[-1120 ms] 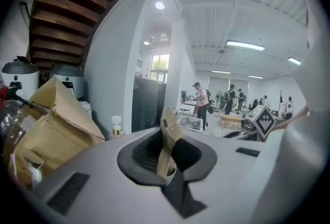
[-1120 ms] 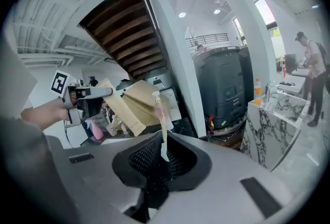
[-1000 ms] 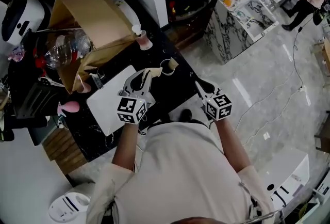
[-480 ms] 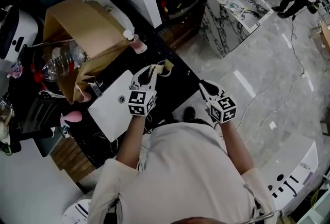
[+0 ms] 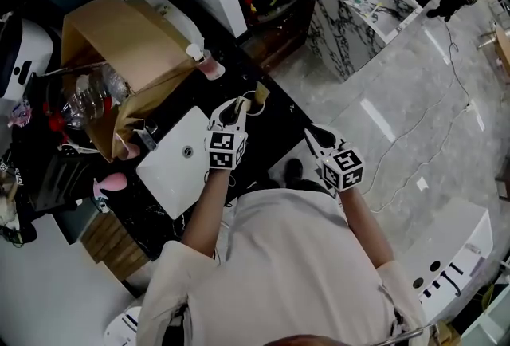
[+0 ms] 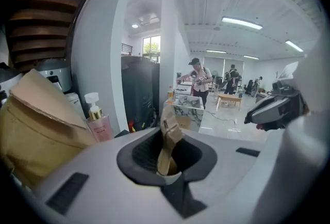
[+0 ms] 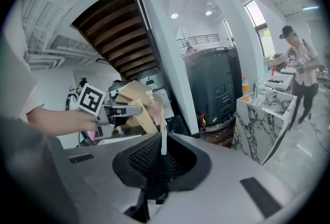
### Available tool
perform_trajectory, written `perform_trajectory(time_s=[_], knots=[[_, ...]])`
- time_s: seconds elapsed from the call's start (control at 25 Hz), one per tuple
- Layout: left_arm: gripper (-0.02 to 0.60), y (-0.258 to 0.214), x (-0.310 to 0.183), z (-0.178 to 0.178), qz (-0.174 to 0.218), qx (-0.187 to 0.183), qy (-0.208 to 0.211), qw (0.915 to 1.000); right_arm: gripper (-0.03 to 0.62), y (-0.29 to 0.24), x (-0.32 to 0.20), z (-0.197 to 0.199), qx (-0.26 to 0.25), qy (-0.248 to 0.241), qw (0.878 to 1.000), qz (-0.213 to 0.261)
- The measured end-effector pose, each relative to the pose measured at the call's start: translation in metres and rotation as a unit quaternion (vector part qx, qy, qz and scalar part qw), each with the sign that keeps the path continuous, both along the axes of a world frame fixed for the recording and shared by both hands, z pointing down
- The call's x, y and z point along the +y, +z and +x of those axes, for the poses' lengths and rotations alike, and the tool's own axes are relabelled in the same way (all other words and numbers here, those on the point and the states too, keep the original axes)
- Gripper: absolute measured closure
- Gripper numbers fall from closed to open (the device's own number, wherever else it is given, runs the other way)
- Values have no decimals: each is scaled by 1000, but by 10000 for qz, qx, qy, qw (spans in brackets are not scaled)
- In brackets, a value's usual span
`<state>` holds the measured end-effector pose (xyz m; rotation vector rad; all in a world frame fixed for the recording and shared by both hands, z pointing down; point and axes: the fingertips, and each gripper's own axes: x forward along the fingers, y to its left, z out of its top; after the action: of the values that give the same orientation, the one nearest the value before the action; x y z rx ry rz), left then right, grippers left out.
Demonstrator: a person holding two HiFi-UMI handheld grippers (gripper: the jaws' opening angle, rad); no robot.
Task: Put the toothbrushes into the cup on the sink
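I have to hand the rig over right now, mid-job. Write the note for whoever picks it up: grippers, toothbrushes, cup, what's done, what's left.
Left gripper: shut on the tan toothbrush, held upright at the cup on the dark counter beside the sink. I cannot tell whether its end is in the cup.
Right gripper: shut on the white toothbrush, held upright off to the right, apart from the cup.
Done: both toothbrushes are in hand.
Left: lower the tan one into the cup and release, then probably bring the white one over and do the same.
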<state>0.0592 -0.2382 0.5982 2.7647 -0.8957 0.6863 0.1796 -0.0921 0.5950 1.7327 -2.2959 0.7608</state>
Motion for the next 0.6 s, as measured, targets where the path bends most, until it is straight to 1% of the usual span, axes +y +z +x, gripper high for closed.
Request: perform_trajectory(time_s=[0.24, 0.48, 0.52, 0.6], knots=[[535, 22, -7, 3, -43, -265, -4, 9996, 542, 2, -1, -4, 47, -41, 10000, -40], [521, 42, -8, 5, -214, -467, 33, 9987, 542, 4, 3, -3, 77, 12, 9999, -98], [507, 46, -8, 5, -239, -496, 30, 9985, 542, 4, 4, -3, 81, 19, 9999, -109], [433, 52, -8, 5, -302, -542, 10, 9981, 542, 5, 6, -2, 96, 31, 9999, -130]])
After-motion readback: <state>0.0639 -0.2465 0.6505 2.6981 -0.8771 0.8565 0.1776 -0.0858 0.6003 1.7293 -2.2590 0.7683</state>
